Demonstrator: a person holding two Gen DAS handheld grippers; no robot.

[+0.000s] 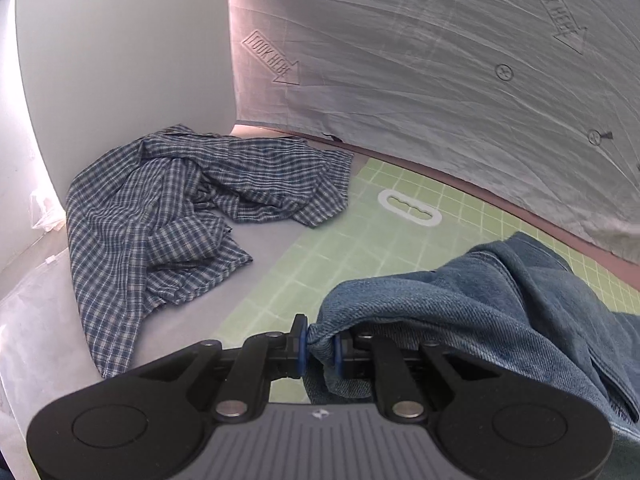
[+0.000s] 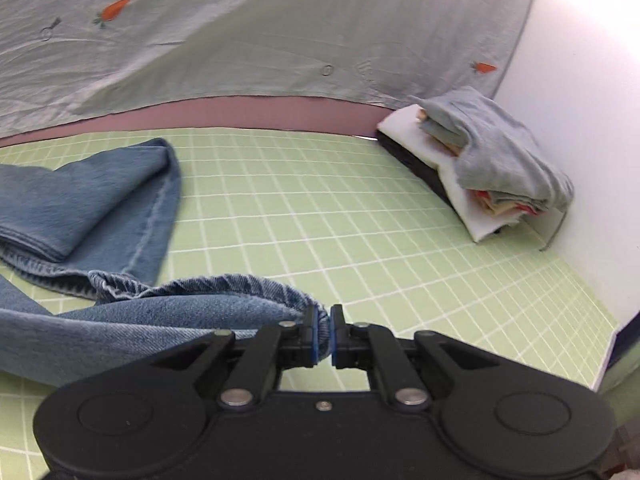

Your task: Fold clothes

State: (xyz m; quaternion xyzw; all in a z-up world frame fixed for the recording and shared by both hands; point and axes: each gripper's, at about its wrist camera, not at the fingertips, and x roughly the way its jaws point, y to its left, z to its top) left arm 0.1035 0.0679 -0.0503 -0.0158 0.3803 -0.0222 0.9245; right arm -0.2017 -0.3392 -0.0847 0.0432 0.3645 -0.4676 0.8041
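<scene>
Both tools are gripping the same blue denim garment (image 1: 500, 304), which is lying rumpled on the green gridded mat (image 2: 360, 220) covering the bench. The left tool (image 1: 320, 346) is clamped on a bunched corner of denim, its blue pads pinching the cloth between them. The right tool (image 2: 325, 334) is closed on the gathered, elastic-looking edge (image 2: 224, 284), only a thin bit of fabric showing between its pads. One part of the denim is lying doubled over near the back of the mat.

To my eye the person is holding the garment by two points of its edge, either spreading it flat or carrying a fold across; which one I cannot tell from here. Either way, the next move is asking for both grips to hold firm and travel together, so the heavy cloth is not dragging crooked.

A crumpled checked shirt (image 1: 168, 208) is lying to the left, off the mat, well apart. A stack of folded clothes (image 2: 492, 164) is sitting in the far right corner. A white handle-shaped ring (image 1: 408, 208) is resting on the mat beyond the denim, and a carrot-print sheet (image 2: 240, 32) is hanging behind.
</scene>
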